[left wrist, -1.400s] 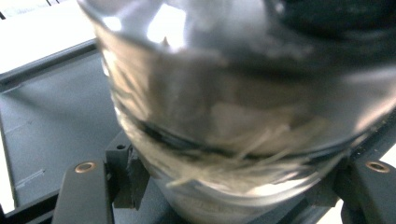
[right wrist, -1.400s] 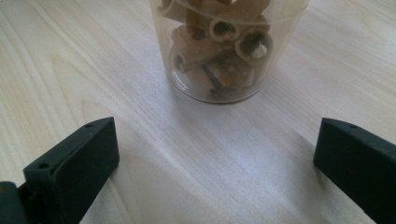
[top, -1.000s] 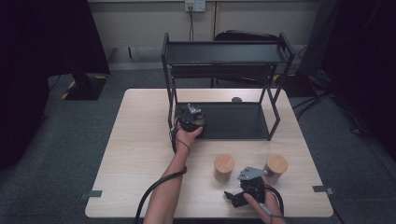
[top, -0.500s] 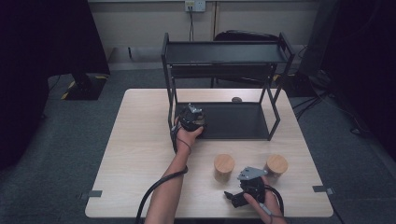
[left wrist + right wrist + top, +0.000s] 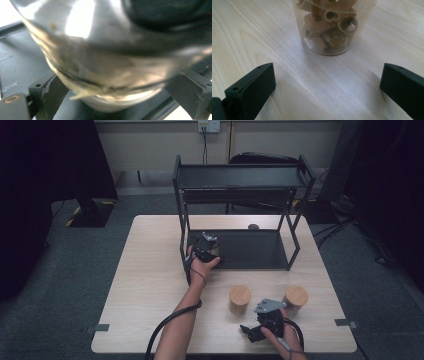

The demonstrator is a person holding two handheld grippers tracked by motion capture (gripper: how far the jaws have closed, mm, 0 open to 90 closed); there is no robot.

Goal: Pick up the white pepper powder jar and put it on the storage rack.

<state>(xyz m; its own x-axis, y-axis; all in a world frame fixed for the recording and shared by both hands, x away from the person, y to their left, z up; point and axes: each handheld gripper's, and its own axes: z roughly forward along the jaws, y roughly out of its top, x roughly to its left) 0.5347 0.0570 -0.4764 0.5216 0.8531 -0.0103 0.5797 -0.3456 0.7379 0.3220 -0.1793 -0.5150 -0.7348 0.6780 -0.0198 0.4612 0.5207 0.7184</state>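
My left gripper [image 5: 206, 247] reaches onto the lower shelf [image 5: 250, 251] of a black two-tier rack. In the left gripper view a glass jar [image 5: 105, 57] looms close and blurred between the black jaws, standing on the dark shelf. The jaws have just been opening and stand a little off the jar's base on both sides. My right gripper [image 5: 255, 330] rests open near the table's front edge. It faces a clear jar [image 5: 329, 27] of brown rolled pieces; nothing is between its fingers.
Two wooden-lidded jars [image 5: 240, 299] [image 5: 296, 297] stand on the light wood table [image 5: 150, 270] in front of the rack. The rack's top shelf [image 5: 240, 176] is bare. A small dark disc [image 5: 253, 226] lies behind the rack's lower shelf.
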